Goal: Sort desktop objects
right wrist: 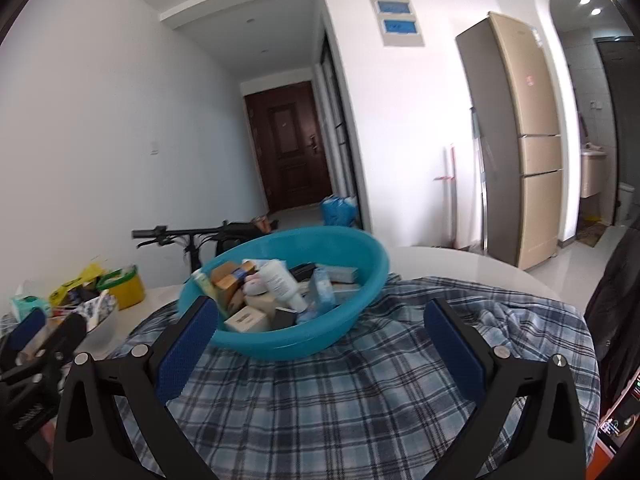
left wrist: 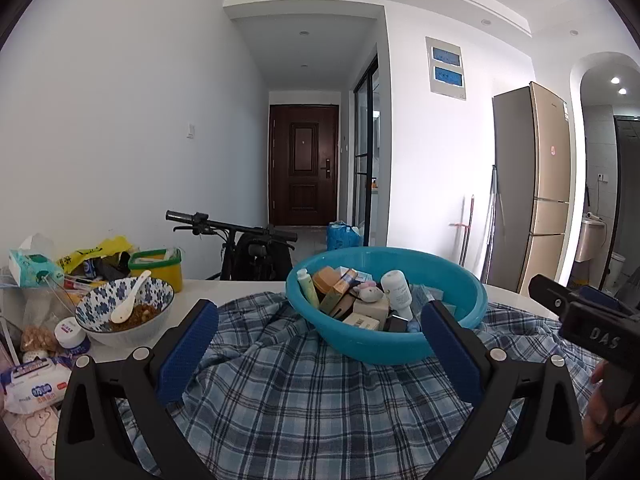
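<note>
A blue plastic basin (left wrist: 372,344) (right wrist: 280,344) sits on a crumpled blue plaid shirt (left wrist: 304,408) (right wrist: 360,392) spread over the white table. It holds several small boxes, tubes and a white bottle (left wrist: 397,290) (right wrist: 280,280). My left gripper (left wrist: 320,316) hovers open over the shirt, its right finger close to the basin's near wall. My right gripper (right wrist: 320,312) is open too, empty, just in front of the basin. In the left wrist view the right gripper's black body (left wrist: 588,320) shows at the right edge.
Left of the shirt stand a patterned bowl (left wrist: 124,312) of food with a white spoon (left wrist: 130,298), a yellow tub (left wrist: 160,268), a tissue pack (left wrist: 30,266), a small jar (left wrist: 71,332) and wipes (left wrist: 34,384). Behind the table are a bicycle handlebar (left wrist: 224,226) and a fridge (left wrist: 532,184).
</note>
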`<state>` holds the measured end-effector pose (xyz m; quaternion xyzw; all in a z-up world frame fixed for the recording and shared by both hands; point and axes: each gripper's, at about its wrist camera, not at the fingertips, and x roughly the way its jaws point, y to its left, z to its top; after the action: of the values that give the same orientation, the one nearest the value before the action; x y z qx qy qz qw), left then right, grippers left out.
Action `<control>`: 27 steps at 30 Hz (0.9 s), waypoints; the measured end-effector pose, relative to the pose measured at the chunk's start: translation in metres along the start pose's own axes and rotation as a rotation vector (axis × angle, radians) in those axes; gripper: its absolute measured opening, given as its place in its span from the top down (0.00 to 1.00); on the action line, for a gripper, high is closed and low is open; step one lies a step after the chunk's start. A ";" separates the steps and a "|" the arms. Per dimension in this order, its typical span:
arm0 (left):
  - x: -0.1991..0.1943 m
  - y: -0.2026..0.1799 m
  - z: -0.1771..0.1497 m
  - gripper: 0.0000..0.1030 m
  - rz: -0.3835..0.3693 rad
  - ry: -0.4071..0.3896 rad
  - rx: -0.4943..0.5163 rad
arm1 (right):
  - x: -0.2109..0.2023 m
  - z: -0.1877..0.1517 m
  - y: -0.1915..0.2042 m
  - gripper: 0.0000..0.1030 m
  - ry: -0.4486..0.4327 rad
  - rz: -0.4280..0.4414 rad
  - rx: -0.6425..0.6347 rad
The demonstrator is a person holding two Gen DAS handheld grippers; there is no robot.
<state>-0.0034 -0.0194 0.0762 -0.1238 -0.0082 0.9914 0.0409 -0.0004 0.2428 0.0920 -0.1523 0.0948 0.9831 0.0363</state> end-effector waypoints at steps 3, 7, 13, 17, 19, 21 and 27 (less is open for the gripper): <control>0.003 0.001 -0.007 0.00 -0.009 0.010 -0.016 | 0.006 -0.009 -0.002 0.01 -0.001 -0.007 0.003; 0.010 0.004 -0.015 0.00 -0.001 0.018 -0.029 | 0.010 -0.020 -0.003 0.01 -0.018 -0.006 0.004; 0.018 0.003 -0.029 0.00 0.022 0.020 -0.014 | 0.018 -0.034 0.001 0.01 -0.007 -0.009 -0.024; 0.019 0.001 -0.037 0.00 0.034 0.001 0.008 | 0.025 -0.044 0.000 0.01 0.004 -0.016 -0.027; 0.018 0.002 -0.039 0.00 0.032 -0.010 0.001 | 0.027 -0.047 0.001 0.01 0.004 -0.019 -0.036; 0.019 0.006 -0.041 0.00 0.015 -0.008 -0.028 | 0.029 -0.050 0.002 0.01 0.005 -0.023 -0.049; 0.031 0.014 -0.048 0.00 0.028 0.028 -0.074 | 0.032 -0.058 0.005 0.01 -0.004 -0.037 -0.084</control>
<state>-0.0223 -0.0307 0.0221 -0.1393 -0.0427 0.9891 0.0226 -0.0139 0.2277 0.0286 -0.1535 0.0505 0.9857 0.0481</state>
